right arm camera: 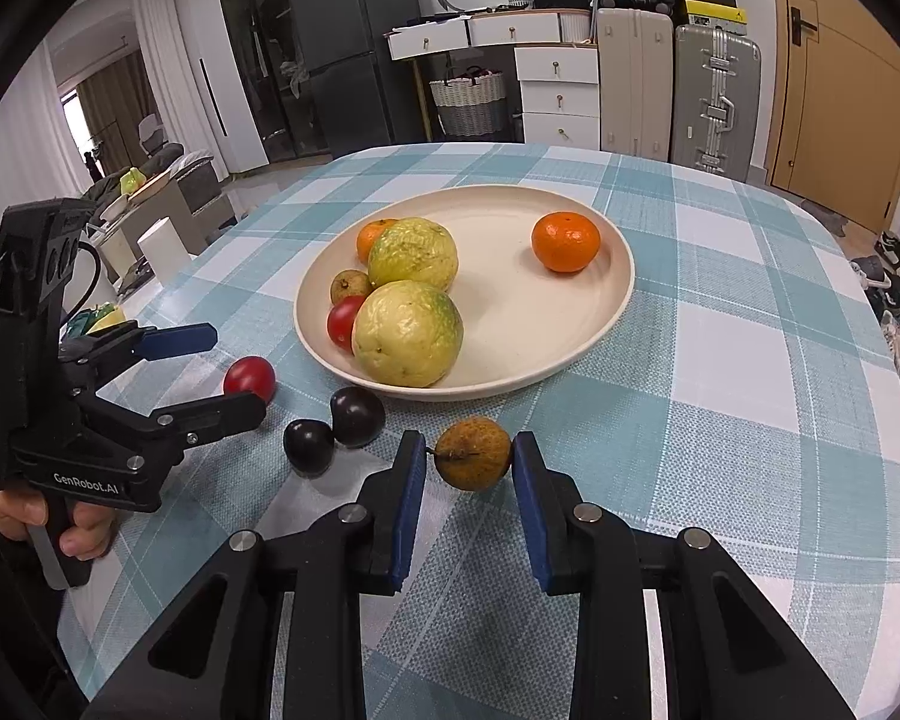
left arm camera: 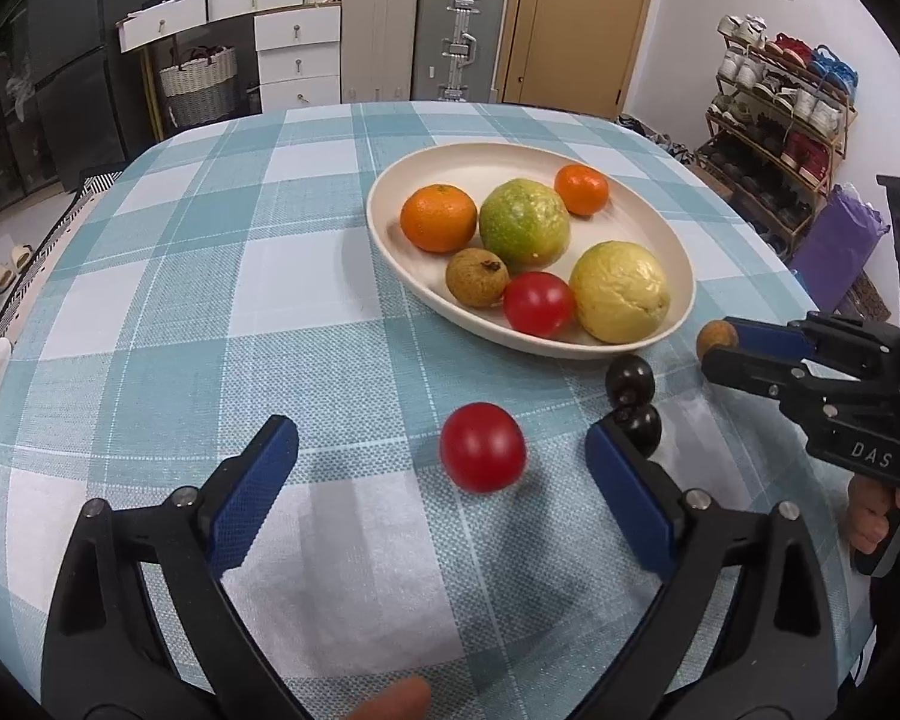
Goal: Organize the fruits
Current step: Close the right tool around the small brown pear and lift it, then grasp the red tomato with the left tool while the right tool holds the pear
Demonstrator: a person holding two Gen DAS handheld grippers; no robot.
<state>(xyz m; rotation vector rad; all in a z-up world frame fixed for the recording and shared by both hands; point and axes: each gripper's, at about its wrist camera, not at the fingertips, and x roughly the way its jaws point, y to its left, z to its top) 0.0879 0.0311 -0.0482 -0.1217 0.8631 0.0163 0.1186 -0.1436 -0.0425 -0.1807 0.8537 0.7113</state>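
Observation:
A red tomato (left arm camera: 482,447) lies on the checked tablecloth between the wide jaws of my left gripper (left arm camera: 441,429), which is open and touches nothing. My right gripper (right arm camera: 467,441) is shut on a small brown longan (right arm camera: 473,461) just in front of the cream plate (right arm camera: 627,276). The left wrist view shows that longan (left arm camera: 717,337) at the right gripper's tip. On the plate lie two mandarins, two large yellow-green fruits (left arm camera: 524,227), another longan and a second tomato (left arm camera: 538,303). Two dark plums (right arm camera: 358,417) sit on the cloth between the grippers.
The table's edge curves round on all sides. Beyond it stand suitcases (left arm camera: 459,36), white drawers (left arm camera: 297,54), a woven basket and a shoe rack (left arm camera: 780,108). A hand (right arm camera: 84,531) grips the left tool's handle.

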